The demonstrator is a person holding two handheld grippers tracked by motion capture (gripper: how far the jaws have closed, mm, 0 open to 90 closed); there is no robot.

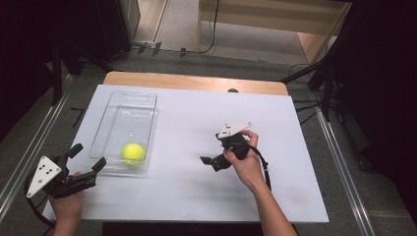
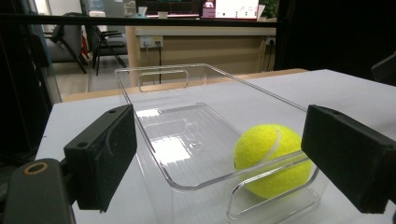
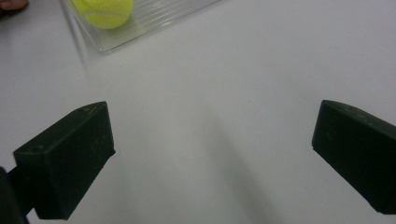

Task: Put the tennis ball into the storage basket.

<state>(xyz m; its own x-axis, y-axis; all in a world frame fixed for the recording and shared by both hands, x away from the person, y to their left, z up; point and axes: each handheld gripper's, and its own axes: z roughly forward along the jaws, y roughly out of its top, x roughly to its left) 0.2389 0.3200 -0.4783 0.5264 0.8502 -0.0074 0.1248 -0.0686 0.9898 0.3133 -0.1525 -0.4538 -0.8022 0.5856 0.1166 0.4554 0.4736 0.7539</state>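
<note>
A yellow tennis ball (image 1: 133,153) lies in the near end of a clear plastic bin (image 1: 129,105) on the white table's left side. My left gripper (image 1: 87,157) stands open just short of the bin's near left corner, nothing between its jaws. Through its own camera the ball (image 2: 273,158) rests behind the bin's near wall (image 2: 196,186), between the spread jaws. My right gripper (image 1: 210,162) is open at mid-table, aimed left toward the bin, holding nothing. Its view looks down on bare table, with the ball (image 3: 103,11) and bin corner (image 3: 140,28) at the top left.
The white board (image 1: 196,187) lies on a wooden table whose far edge (image 1: 196,81) shows beyond it. Metal rails run along both sides on the floor. Dark stands and cables sit around the far corners.
</note>
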